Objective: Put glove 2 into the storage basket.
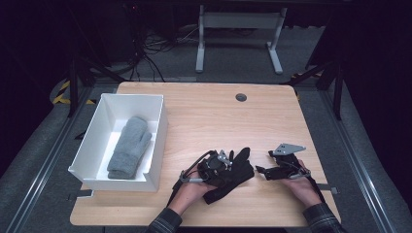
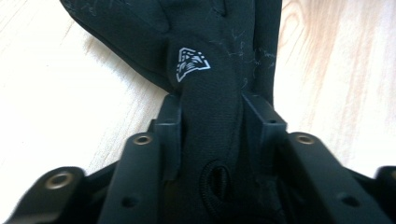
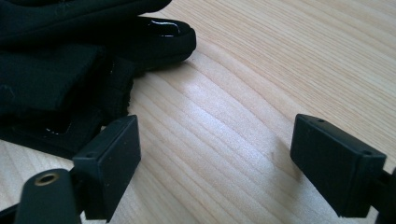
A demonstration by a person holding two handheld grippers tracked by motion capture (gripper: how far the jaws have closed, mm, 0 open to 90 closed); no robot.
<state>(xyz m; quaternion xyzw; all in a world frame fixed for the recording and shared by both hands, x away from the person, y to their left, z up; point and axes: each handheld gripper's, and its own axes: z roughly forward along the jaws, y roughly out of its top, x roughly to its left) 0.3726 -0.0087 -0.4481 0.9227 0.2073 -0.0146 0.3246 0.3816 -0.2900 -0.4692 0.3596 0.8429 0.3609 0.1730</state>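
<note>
Left tongs clenched on a black glove at the counter's near edge.

Right tongs rest just beside it, released, bare wood between them. A white bin stands well to the left, holding a grey mitten; nothing lies between glove and bin.

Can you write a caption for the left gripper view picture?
Left gripper pinches a black glove lying on the wooden table.
</note>
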